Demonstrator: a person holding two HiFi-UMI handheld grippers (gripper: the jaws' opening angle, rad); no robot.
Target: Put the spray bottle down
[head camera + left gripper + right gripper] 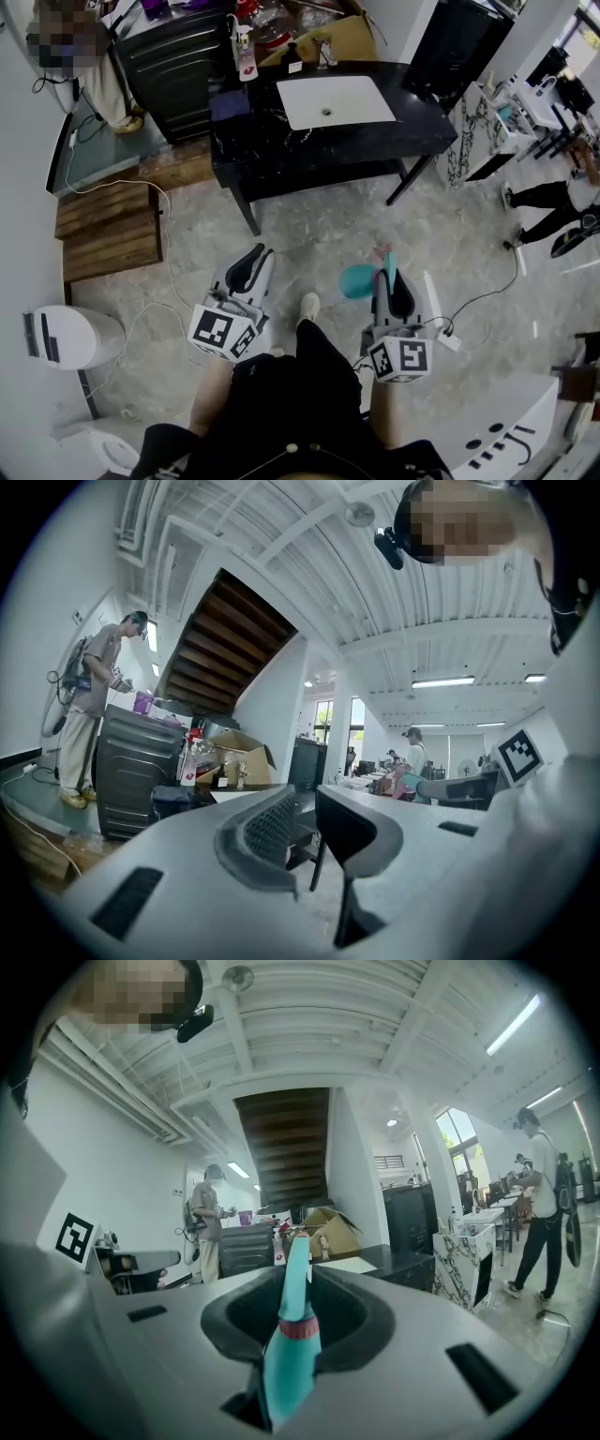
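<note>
The right claw (387,264) pinched the teal spray bottle (357,279), well short of the black desk (267,155). The left claw (251,262) stood spread and empty. Next, the bottle needed a bare spot on the desk, then release.

Teal plastic spray bottle (284,1363), dark pink band round the neck, slim teal top tapering to a tip. Clamped between the jaws of the right gripper (302,1277). The wide body sits low, near the jaw roots. The neck and top rise past the jaw tips, leaning slightly right. In the head view its rounded body bulges out just left of the jaws.
</note>
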